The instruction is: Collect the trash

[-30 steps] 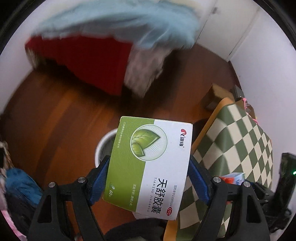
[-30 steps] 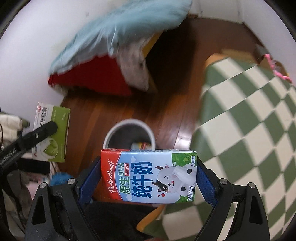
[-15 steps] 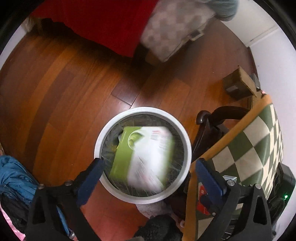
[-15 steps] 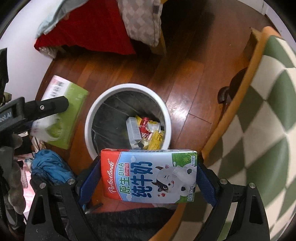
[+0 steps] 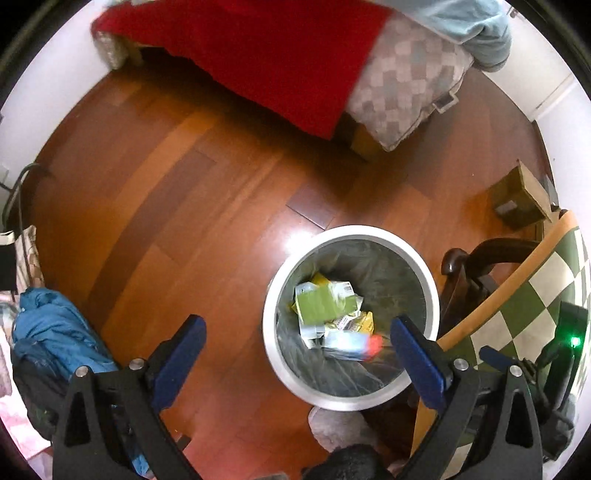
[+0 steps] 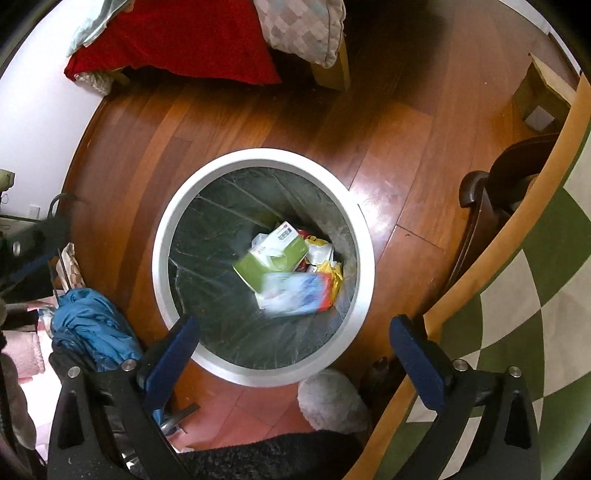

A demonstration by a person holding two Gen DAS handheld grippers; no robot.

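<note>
White-rimmed bin (image 6: 263, 267), lined with a dark bag, stands on the wood floor (image 6: 388, 122) at frame centre in the right wrist view and at lower right (image 5: 351, 314) in the left wrist view. Inside it, toward the right half, lies the trash: a green box (image 6: 271, 260) tilted on its side, with a blurred blue, white and red carton (image 6: 295, 295) just below it and overlapping its lower edge, both on top of yellow wrappers (image 6: 334, 271). In the left wrist view the green box (image 5: 321, 304) sits above the blurred carton (image 5: 351, 341).

Left gripper (image 5: 297, 345): jaws wide open, holding nothing, at the lower edge of the frame, the right finger overlapping the bin rim.

Right gripper (image 6: 293, 345): jaws wide open, holding nothing, both fingers flanking the lower rim of the bin.

Surroundings: a desk (image 6: 524, 280) with a green-and-white checked cover at right; a dark chair (image 6: 495, 192) between desk and bin; a red blanket (image 6: 177, 40) and checked cushion (image 6: 303, 26) at top; blue cloth (image 6: 92, 325) at lower left; a cardboard box (image 5: 517, 195) at right.
</note>
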